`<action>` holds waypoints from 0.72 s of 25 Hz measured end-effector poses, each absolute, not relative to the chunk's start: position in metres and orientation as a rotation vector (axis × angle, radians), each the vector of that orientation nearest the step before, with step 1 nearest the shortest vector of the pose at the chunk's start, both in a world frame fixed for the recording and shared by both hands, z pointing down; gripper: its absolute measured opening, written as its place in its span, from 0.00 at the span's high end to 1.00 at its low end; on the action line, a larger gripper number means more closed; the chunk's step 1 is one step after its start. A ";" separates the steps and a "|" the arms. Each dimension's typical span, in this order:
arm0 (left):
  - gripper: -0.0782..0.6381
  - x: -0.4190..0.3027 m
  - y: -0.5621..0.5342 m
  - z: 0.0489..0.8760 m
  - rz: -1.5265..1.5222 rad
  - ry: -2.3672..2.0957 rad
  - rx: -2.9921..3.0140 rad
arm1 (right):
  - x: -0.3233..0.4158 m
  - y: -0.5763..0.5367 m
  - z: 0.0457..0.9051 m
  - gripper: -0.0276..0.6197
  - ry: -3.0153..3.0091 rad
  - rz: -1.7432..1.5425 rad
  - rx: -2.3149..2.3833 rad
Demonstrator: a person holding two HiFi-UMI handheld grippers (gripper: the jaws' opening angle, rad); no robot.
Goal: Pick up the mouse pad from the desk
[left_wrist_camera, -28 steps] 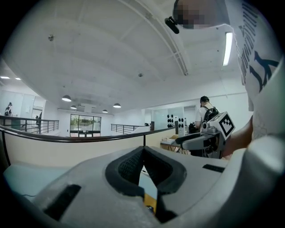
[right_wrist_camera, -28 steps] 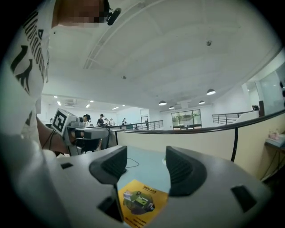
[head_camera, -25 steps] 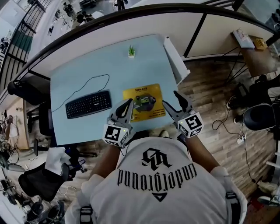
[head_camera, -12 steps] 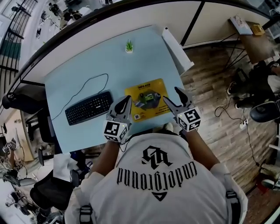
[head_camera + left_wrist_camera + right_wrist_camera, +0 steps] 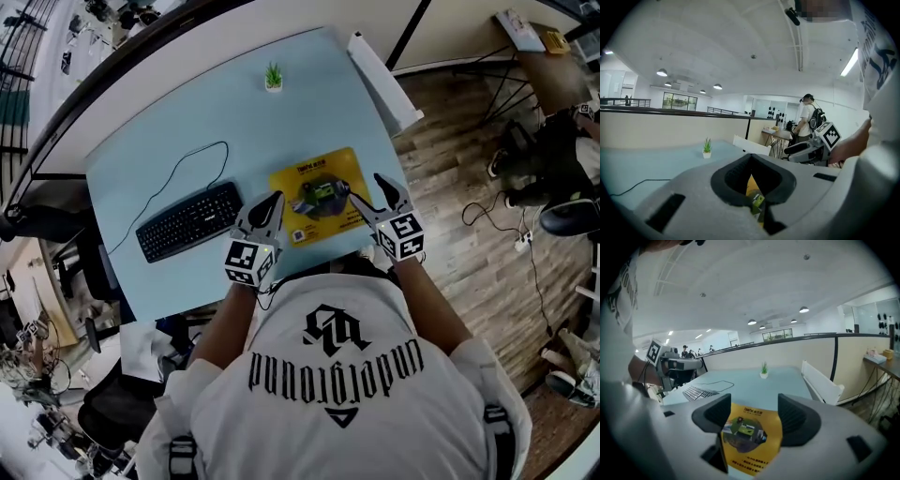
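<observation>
While flat, mouse pad (image 5: 317, 197) beyond fingers (image 5: 797, 417)

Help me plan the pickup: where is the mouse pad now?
In the head view, the yellow mouse pad lies on the desk, toward its near right corner, just right of the keyboard.

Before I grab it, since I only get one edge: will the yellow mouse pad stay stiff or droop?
The pad looks thin and lies flat on the desk, so it is probably light and would droop from one edge. Its edges sit flush, so a jaw may just push it along.
</observation>
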State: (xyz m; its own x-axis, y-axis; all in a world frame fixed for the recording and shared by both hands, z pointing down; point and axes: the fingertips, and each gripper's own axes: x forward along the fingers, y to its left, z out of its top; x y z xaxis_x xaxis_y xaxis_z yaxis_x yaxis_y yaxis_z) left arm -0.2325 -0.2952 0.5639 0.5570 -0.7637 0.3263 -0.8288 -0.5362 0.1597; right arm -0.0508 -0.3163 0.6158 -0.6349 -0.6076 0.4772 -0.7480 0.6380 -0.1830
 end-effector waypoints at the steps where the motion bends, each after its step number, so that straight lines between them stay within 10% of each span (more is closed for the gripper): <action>1: 0.88 -0.233 -0.295 0.569 0.331 -1.313 2.506 | -0.050 -0.316 0.624 0.49 -2.474 0.535 1.076; 18: 0.88 -0.257 -0.281 0.659 0.503 -1.268 2.392 | -0.047 -0.315 0.737 0.40 -2.234 0.663 1.058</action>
State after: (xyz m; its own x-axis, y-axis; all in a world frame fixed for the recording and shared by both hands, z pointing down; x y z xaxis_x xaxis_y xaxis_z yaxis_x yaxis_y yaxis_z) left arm -0.2566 -0.2807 0.6587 0.5273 -0.7011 0.4801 -0.8394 -0.5173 0.1665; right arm -0.0468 -0.3151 0.7369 -0.5213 -0.5195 0.6770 -0.8047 0.5633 -0.1874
